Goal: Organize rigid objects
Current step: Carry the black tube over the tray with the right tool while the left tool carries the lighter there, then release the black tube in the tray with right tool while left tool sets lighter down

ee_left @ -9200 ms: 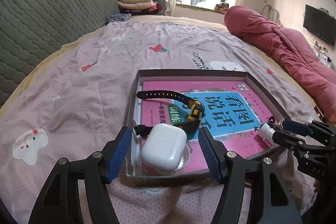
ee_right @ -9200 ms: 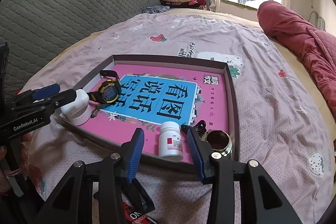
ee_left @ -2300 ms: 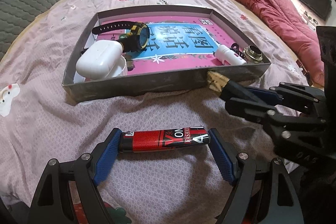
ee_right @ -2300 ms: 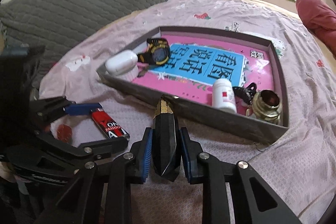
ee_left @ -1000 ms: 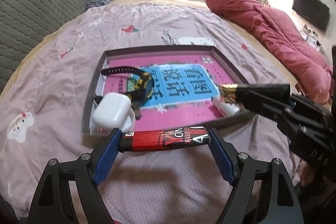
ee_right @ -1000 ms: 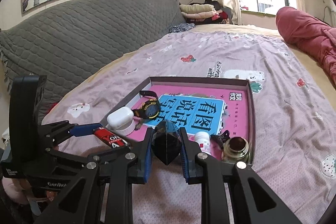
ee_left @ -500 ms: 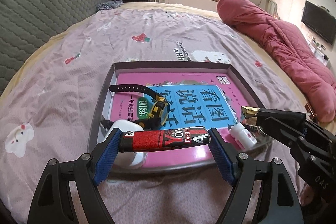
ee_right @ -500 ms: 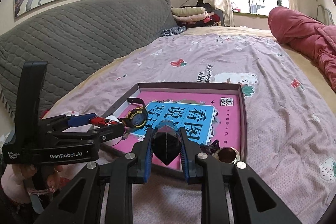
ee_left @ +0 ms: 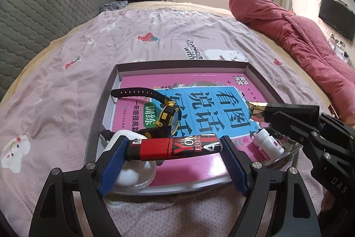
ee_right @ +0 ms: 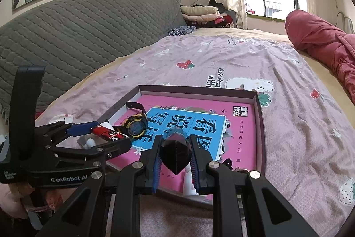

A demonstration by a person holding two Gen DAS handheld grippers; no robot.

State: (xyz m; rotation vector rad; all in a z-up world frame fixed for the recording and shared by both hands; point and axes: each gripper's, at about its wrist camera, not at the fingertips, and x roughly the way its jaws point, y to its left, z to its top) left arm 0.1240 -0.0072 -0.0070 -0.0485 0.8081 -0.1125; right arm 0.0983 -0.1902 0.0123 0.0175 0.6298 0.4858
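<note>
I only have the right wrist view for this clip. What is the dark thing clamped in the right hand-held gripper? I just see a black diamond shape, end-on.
Observer: The left wrist view shows a long black stick with a gold-patterned tip, pointing over the tray.
Operator: And the white thing hidden behind it?
Observer: A small white bottle, lying on its side in the tray's near right corner.
Operator: How does the left hand-held gripper hold the lighter?
Observer: End to end. The red lighter spans the gap, roughly level.
</note>
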